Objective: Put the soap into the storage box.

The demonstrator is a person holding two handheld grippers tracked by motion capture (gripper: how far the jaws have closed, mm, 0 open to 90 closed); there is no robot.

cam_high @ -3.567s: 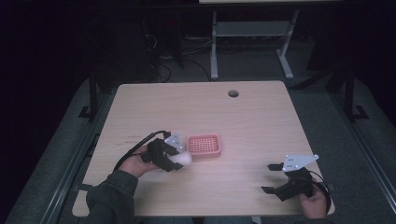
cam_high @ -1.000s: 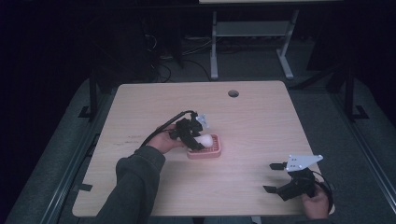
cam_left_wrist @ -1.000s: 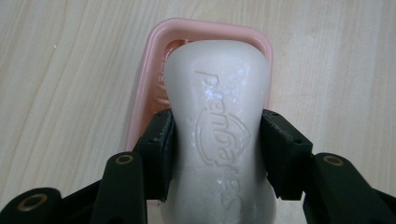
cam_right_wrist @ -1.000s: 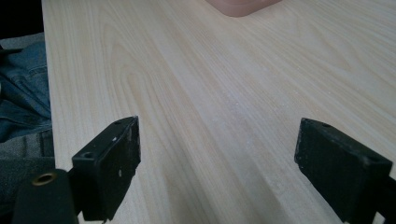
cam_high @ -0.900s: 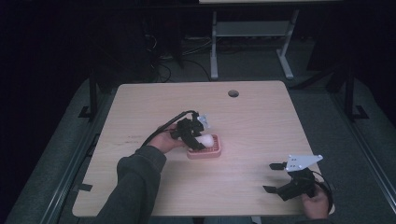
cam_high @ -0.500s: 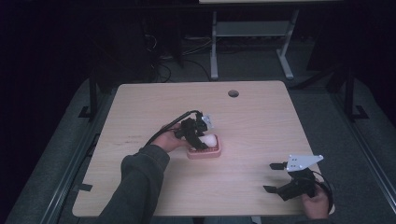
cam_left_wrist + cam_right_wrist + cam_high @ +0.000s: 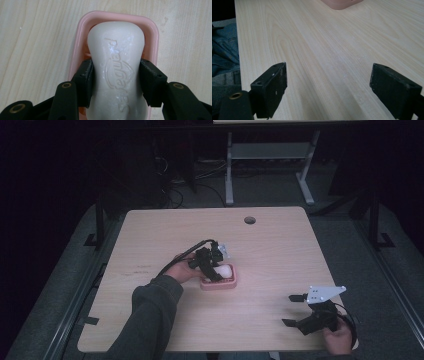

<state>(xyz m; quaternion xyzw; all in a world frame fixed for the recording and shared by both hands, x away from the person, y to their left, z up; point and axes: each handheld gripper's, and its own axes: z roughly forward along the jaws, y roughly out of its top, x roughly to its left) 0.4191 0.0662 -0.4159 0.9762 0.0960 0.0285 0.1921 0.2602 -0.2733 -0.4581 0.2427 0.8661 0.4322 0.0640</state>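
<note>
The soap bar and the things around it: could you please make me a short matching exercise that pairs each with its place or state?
Things:
1. soap bar
2. pink dish
3. left tongs
4. right tongs

Places or states:
a. open above bare wood, near the table's right front corner
b. white, gripped over the dish
c. standing on the table near its middle
d. shut on the sides of the bar

Pairs: 1-b, 2-c, 3-d, 4-a
</note>
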